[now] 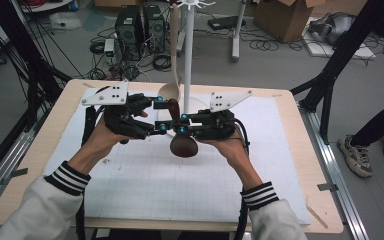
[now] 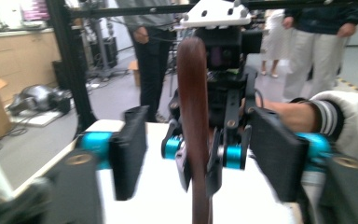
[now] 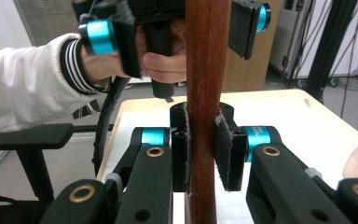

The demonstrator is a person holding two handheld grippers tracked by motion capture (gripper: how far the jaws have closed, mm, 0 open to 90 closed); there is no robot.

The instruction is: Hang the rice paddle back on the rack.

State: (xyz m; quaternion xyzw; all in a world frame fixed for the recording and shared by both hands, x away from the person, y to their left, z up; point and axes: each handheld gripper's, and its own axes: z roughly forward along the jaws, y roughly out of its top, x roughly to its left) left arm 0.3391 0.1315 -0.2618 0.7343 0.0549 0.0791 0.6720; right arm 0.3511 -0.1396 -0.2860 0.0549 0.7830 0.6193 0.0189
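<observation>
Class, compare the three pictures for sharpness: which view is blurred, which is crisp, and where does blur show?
Left gripper view: motion-smeared, its open jaws and the dark wooden spoon soft-edged. Right gripper view: crisp near the camera, the right gripper shut on the spoon's handle, only the left gripper beyond blurred. High view: evenly lit, mildly soft, no harsh glare.

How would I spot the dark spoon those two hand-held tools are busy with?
Find the white stand rising from the far middle of the table. Just in front of its base, the dark wooden spoon stands upright between the left tool and right tool, bowl down. Unlike the pale spoon hanging on the stand, it is deep reddish brown.
</observation>
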